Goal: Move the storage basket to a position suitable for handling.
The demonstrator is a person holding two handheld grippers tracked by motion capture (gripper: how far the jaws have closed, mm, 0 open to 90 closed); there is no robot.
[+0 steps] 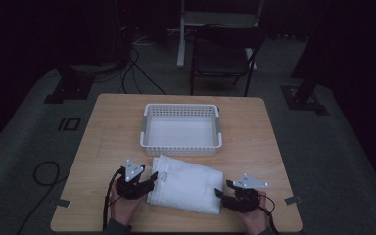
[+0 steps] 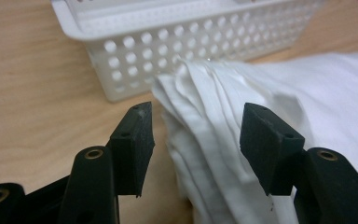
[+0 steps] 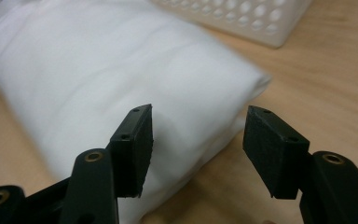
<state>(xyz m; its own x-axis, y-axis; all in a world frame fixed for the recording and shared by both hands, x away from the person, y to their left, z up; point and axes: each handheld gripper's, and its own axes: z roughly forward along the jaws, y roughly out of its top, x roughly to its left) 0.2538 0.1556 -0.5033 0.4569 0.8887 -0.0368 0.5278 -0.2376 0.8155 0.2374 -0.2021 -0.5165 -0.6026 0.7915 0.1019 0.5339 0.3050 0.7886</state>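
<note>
A folded white cloth (image 1: 186,185) lies on the wooden table (image 1: 107,132), just in front of a white perforated basket (image 1: 181,106) with nothing in it. My left gripper (image 1: 152,177) is at the cloth's left end. In the left gripper view it (image 2: 196,135) stands open, with the layered cloth edge (image 2: 200,107) between the jaws and the pads not pressing on it. My right gripper (image 1: 221,192) is at the cloth's right end. It (image 3: 198,140) is open too, with the rounded fold of the cloth (image 3: 98,60) reaching in between its jaws.
The basket wall (image 2: 191,23) stands close behind the cloth, and its corner (image 3: 261,23) lies beyond the right gripper. Bare tabletop stretches left and right of the cloth. A dark chair (image 1: 225,54) and floor cables (image 1: 44,171) sit beyond the table.
</note>
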